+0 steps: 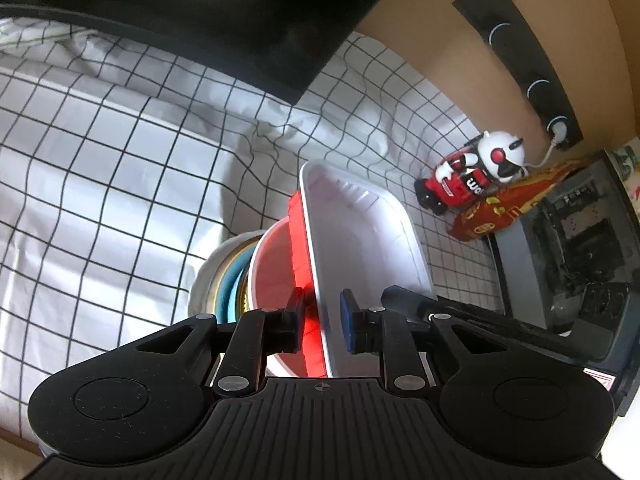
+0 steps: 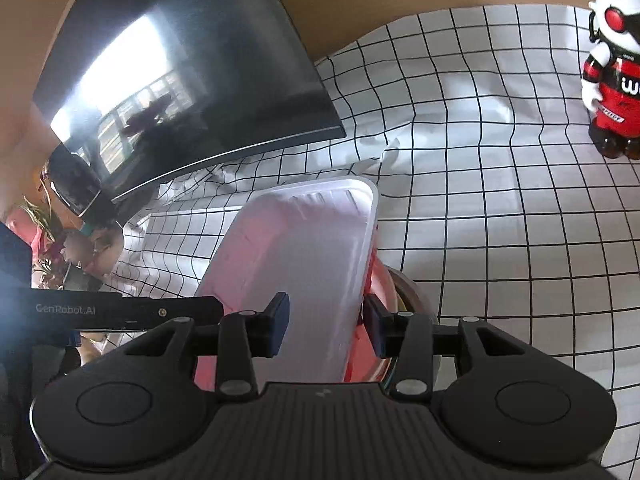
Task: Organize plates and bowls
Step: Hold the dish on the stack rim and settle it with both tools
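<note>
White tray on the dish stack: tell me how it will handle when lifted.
The white tray looks thin-walled, so it is probably light and may flex. It sits tilted on the red bowl, so it could slide or tip. Its glossy surface may be slippery.

I see bright daylight on the checked cloth, window glare on the dark screen, and strong fisheye bending at the edges; the left edge of the right view is hazy.
</note>
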`<state>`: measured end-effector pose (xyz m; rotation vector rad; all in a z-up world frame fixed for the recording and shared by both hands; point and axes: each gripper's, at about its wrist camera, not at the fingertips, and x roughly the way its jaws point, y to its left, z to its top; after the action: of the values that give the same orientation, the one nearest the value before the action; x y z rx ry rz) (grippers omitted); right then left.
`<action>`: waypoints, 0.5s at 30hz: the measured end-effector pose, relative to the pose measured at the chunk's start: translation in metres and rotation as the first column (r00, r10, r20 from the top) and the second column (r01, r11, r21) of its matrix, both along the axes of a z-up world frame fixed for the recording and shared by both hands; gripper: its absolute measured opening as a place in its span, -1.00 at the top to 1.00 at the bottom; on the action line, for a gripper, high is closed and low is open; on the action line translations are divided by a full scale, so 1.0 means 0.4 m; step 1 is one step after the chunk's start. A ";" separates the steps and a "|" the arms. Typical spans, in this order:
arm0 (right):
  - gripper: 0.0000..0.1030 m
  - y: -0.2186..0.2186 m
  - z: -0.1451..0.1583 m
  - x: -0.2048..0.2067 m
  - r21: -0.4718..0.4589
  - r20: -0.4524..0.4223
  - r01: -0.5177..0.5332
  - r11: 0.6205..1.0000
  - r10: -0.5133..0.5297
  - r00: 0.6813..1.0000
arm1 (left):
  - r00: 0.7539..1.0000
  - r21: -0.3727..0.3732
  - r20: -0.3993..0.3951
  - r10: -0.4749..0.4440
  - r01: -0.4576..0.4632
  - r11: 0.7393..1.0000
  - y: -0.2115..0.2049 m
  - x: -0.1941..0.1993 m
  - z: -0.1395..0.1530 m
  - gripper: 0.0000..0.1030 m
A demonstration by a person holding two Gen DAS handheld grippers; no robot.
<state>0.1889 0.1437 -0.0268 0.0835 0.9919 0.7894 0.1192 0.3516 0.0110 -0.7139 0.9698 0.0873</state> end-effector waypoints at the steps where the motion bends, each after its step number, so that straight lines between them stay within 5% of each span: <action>1: 0.19 -0.001 -0.003 -0.005 0.001 -0.006 -0.004 1.000 0.004 1.000 | 1.000 0.000 -0.003 0.003 -0.003 1.000 0.000 -0.004 0.000 0.58; 15: 0.19 -0.003 -0.038 -0.044 -0.009 -0.063 -0.032 0.999 0.031 0.998 | 0.998 -0.022 -0.066 0.015 -0.017 1.000 0.008 -0.035 -0.039 0.61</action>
<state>0.1715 0.1425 -0.0418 0.0850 1.0590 0.8146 0.1051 0.3549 -0.0046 -0.7435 1.0292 0.1144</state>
